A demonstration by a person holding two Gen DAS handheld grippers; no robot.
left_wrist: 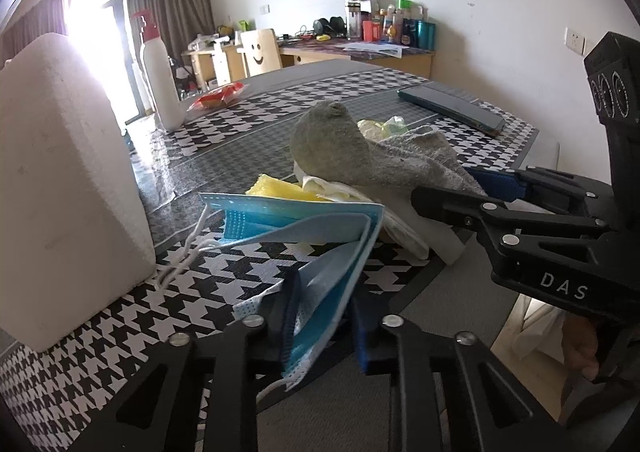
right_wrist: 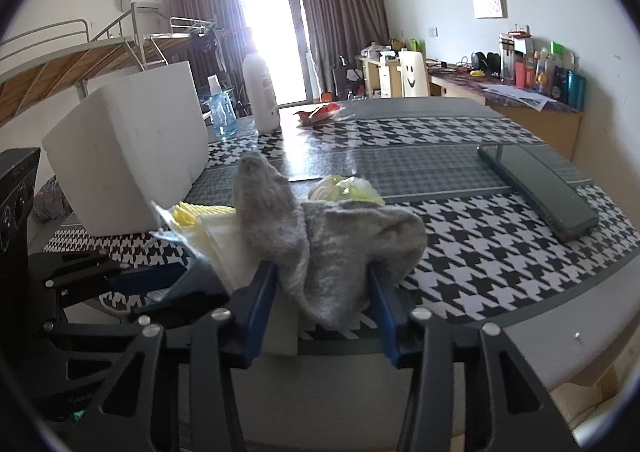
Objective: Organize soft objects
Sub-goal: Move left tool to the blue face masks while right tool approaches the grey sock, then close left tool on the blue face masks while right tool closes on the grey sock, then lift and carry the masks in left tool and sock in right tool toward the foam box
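A blue face mask [left_wrist: 320, 244] hangs between the fingers of my left gripper [left_wrist: 324, 332], which is shut on it just above the checkered table. A grey sock [right_wrist: 320, 248] lies on a small pile of soft things: a yellow sponge [left_wrist: 280, 190], white cloths [left_wrist: 332, 188] and a crumpled pale green bag [right_wrist: 344, 188]. My right gripper [right_wrist: 324, 312] is around the sock's near end, its blue pads against the fabric. In the left wrist view the right gripper [left_wrist: 472, 192] reaches in from the right to the sock [left_wrist: 360, 152].
A white foam block [left_wrist: 60, 188] stands on the left, also in the right wrist view [right_wrist: 128, 152]. A white pump bottle [left_wrist: 160, 72], a red packet [left_wrist: 216, 96] and a dark flat case [right_wrist: 536, 188] lie on the table [right_wrist: 480, 252]. The table's front edge is close.
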